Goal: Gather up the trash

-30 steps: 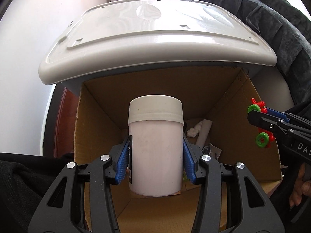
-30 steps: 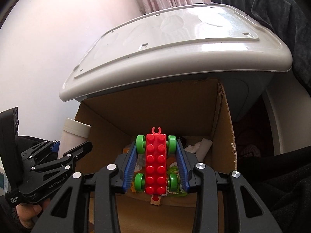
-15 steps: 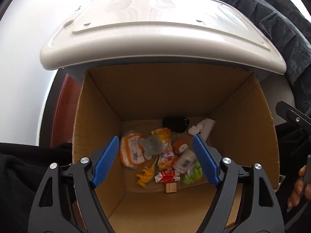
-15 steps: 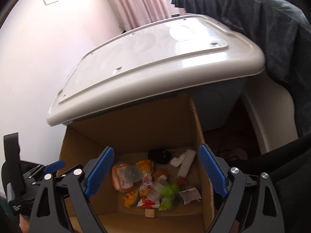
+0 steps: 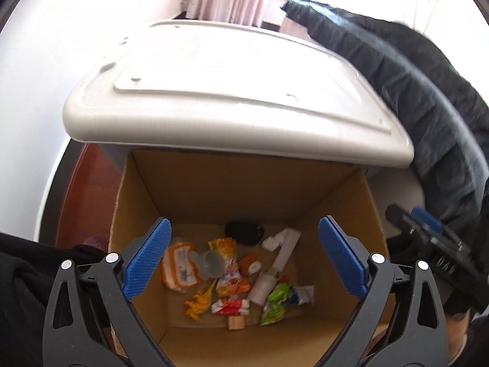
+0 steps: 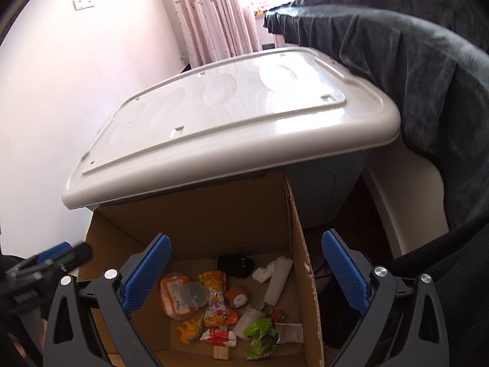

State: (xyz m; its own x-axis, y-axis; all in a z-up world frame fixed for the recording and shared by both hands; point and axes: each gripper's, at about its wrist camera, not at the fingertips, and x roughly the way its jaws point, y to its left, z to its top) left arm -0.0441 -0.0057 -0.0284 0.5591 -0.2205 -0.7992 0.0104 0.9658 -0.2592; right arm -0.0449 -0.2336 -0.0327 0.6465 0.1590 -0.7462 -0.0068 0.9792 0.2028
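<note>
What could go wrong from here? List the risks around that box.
1. The grey lid overhangs the cardboard box; lifting the left gripper or right gripper straight up might clip it.
2. The right gripper, jaws opening with nothing between them, straddles the box's side wall and could snag it.
</note>
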